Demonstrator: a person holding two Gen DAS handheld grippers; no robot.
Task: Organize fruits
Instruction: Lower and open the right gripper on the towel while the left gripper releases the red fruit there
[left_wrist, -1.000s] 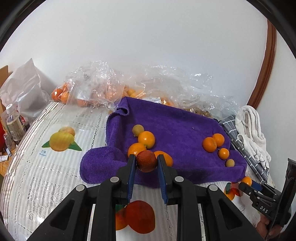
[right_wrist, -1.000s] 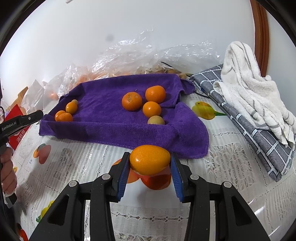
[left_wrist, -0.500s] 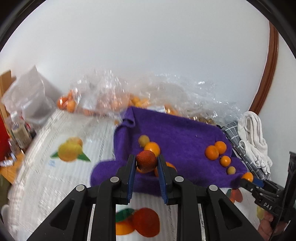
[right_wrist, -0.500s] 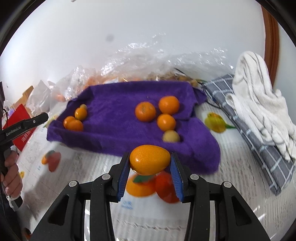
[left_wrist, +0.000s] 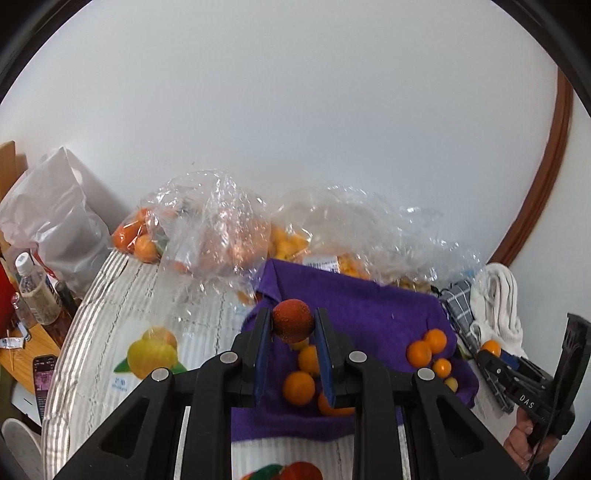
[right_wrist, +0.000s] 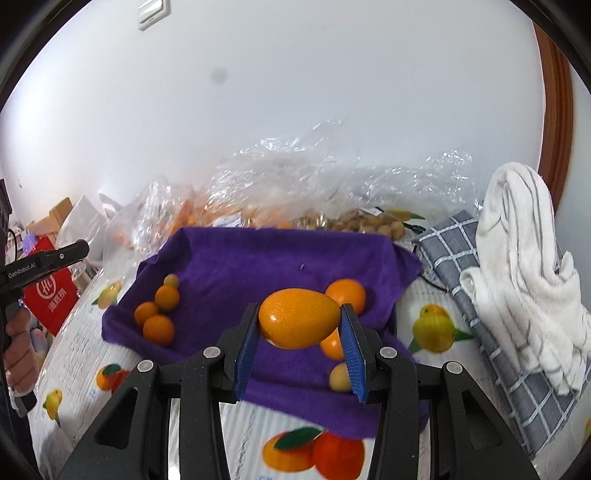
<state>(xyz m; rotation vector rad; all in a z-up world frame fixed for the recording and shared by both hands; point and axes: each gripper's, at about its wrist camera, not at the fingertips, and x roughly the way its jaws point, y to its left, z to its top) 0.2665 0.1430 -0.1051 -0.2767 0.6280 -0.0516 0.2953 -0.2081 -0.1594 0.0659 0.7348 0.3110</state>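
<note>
My left gripper (left_wrist: 292, 325) is shut on a small dark red fruit (left_wrist: 293, 320), held above the near left part of the purple towel (left_wrist: 369, 317). My right gripper (right_wrist: 298, 325) is shut on an egg-shaped orange fruit (right_wrist: 298, 318), held above the towel (right_wrist: 258, 266). A group of oranges (left_wrist: 299, 382) lies on the towel under the left gripper, and another group (left_wrist: 428, 347) lies at its right. In the right wrist view the left group (right_wrist: 159, 314) and the right group (right_wrist: 347, 291) both show, the right one partly hidden by my held fruit.
Clear plastic bags of oranges (left_wrist: 207, 236) and small tan fruits (right_wrist: 354, 221) lie behind the towel by the wall. A grey checked cloth (right_wrist: 491, 332) with a white towel (right_wrist: 524, 266) lies right. Bottles (left_wrist: 35, 291) and a phone (left_wrist: 42, 380) stand left of the fruit-printed tablecloth (left_wrist: 110, 332).
Both grippers have risen and tilted up with their fruits still held; the towel and table now sit lower in both views. The fruits on the towel have not moved.
</note>
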